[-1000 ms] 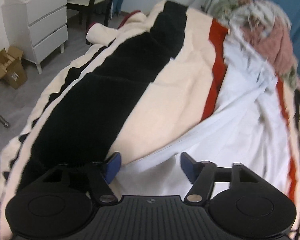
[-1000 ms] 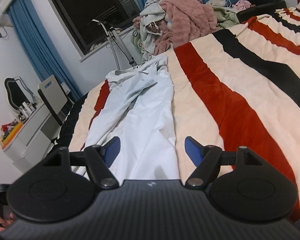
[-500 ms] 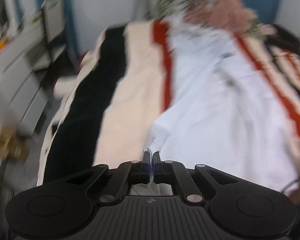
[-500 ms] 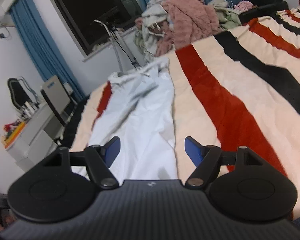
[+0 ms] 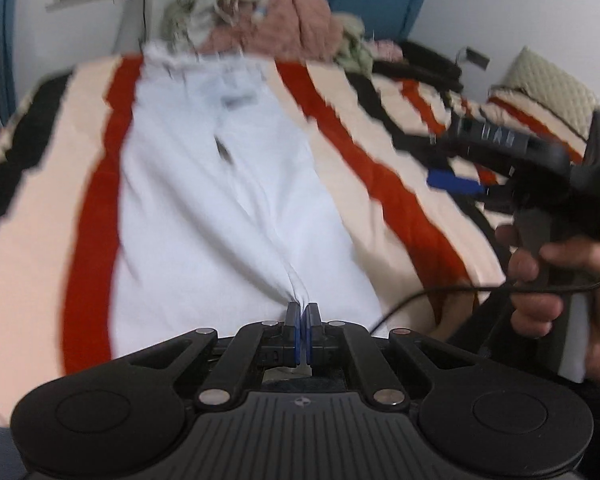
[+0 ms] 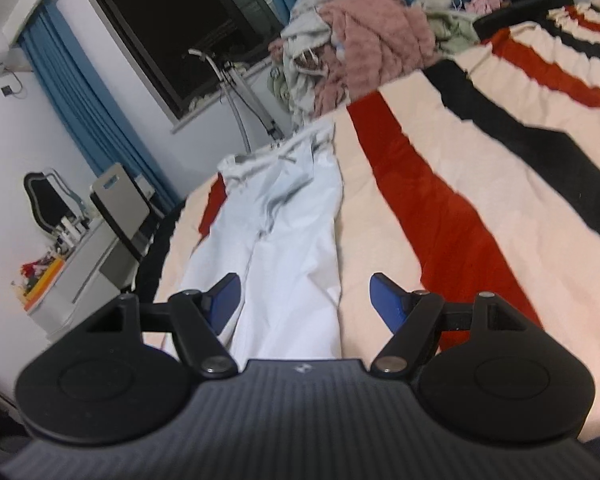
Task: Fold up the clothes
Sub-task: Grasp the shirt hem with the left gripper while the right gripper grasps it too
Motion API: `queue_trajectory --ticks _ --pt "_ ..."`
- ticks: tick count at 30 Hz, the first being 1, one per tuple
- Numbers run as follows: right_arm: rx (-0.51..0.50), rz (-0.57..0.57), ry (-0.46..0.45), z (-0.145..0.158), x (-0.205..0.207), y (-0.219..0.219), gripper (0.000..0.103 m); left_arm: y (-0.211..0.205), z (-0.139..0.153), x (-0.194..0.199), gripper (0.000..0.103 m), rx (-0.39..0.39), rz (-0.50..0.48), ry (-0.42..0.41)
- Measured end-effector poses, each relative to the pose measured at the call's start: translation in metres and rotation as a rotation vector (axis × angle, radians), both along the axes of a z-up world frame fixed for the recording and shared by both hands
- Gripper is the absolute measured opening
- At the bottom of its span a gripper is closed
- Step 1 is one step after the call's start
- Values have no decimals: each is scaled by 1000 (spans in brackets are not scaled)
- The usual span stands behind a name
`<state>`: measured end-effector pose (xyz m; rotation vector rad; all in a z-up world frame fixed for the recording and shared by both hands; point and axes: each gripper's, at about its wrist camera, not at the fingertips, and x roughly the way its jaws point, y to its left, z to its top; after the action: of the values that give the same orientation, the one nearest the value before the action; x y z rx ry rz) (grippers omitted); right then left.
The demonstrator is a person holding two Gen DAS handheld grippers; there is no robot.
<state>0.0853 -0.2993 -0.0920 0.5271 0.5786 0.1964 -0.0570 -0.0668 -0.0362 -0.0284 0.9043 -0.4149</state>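
A pair of pale white-blue trousers (image 5: 220, 208) lies lengthwise on the striped bed, waistband at the far end. My left gripper (image 5: 302, 312) is shut on the near hem of the trousers, and the cloth bunches into its jaws. In the right wrist view the trousers (image 6: 284, 232) stretch away from me. My right gripper (image 6: 304, 300) is open and empty, hovering above the near end of the trouser legs. The right gripper also shows in the left wrist view (image 5: 512, 168), held in a hand at the right.
The bed has a cream, red and black striped blanket (image 6: 480, 208). A heap of pink and grey clothes (image 6: 360, 44) sits at its far end. A white dresser and a chair (image 6: 120, 208) stand left of the bed. A cable (image 5: 460, 292) trails over the blanket.
My left gripper has shut on the trouser hem and swung round to face along the trousers. The right gripper has stayed open and dipped slightly toward the legs.
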Motion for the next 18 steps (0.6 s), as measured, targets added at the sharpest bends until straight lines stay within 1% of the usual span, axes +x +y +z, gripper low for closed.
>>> queue_trajectory --ticks 3,4,5,6,8,10,12,14,16,18 --pt "-1 24 40 -8 3 5 73 1 -27 11 7 12 -1 79" --pt "9 34 56 -10 4 7 73 5 -33 14 15 4 4 109" --pt "19 44 71 -13 6 8 73 10 -36 16 25 -14 12 135" --pt "31 54 85 -15 6 9 73 17 -37 17 31 -36 22 152" --pt "63 68 121 -22 8 10 73 32 -33 19 52 -82 42 171" --pt "101 71 167 -30 12 10 73 51 -27 23 65 -111 74 179" --pt "167 73 237 -43 17 9 73 72 -24 29 70 -150 132 185" --pt "233 68 314 -58 21 9 74 94 -22 36 80 -193 200 191" --pt "289 59 388 -73 24 8 74 117 -22 44 80 -236 276 200" --pt "298 51 431 -80 26 10 73 138 -33 55 80 -269 365 216"
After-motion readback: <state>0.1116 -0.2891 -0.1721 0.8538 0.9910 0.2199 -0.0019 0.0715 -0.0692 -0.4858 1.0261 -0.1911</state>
